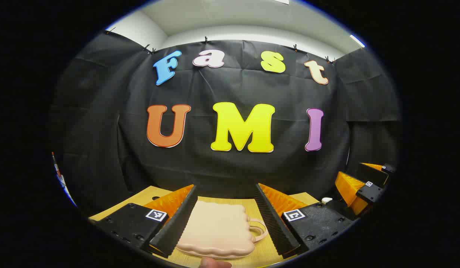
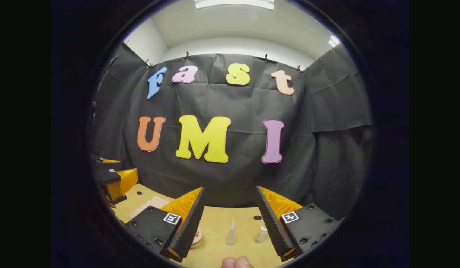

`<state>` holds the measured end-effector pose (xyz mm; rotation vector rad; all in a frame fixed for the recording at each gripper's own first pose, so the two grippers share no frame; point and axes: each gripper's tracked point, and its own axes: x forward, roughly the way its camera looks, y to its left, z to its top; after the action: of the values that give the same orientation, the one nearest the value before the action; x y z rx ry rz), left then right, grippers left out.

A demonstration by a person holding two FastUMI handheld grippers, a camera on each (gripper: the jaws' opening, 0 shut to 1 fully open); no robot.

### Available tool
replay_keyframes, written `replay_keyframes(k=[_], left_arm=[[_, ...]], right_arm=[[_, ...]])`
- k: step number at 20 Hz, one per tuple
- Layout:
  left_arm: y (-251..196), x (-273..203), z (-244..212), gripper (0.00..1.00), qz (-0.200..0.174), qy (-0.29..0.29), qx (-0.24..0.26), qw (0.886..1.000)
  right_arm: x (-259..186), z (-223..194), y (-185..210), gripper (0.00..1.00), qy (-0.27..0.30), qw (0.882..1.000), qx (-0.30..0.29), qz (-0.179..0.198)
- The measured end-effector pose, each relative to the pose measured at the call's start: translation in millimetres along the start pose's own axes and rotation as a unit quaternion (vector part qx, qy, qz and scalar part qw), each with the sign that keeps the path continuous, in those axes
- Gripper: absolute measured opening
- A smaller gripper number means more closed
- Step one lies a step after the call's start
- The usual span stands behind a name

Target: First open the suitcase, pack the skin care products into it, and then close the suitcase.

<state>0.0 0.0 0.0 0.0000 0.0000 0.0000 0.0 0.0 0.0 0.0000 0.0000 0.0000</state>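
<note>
The wooden table (image 1: 103, 212) is seen beneath both tools, with the black cloth wall behind it. The small pale-pink suitcase (image 1: 215, 230) lies flat and closed on the table, directly ahead of the left gripper (image 1: 226, 219) and between its two fingers, its loop handle (image 1: 259, 229) turned toward the finger on the right of that view. The left gripper's fingers are spread wide and nothing is held; whether the case is touched by them cannot be told.

In the right gripper view, the right gripper (image 2: 230, 223) is likewise spread wide and empty. Between and just beyond its fingers stand a slim clear tube (image 2: 231, 233) and a small pump bottle (image 2: 262, 234), while a round tape-like ring (image 2: 197, 236) lies beside the finger on the left of that view.

The opening step is judged to be in hand and not yet done, the lid being down. The next move is judged to call for the lid edge or handle side being caught while the base is held steady.
</note>
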Motion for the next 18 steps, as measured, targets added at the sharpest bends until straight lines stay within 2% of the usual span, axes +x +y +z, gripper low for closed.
replay_keyframes(k=[3,15,18], left_arm=[[-4,3,1,0.98,-0.006,0.001,0.004,1.0],[-27,11,-20,0.98,-0.014,0.021,0.028,0.999],[-37,14,-34,0.98,-0.033,0.037,0.054,0.997]], right_arm=[[6,1,1,0.79,0.001,1.0,-0.001,0.006],[24,-17,-32,0.79,0.02,1.0,0.014,-0.011],[27,-24,-42,0.79,0.027,0.999,0.01,-0.019]])
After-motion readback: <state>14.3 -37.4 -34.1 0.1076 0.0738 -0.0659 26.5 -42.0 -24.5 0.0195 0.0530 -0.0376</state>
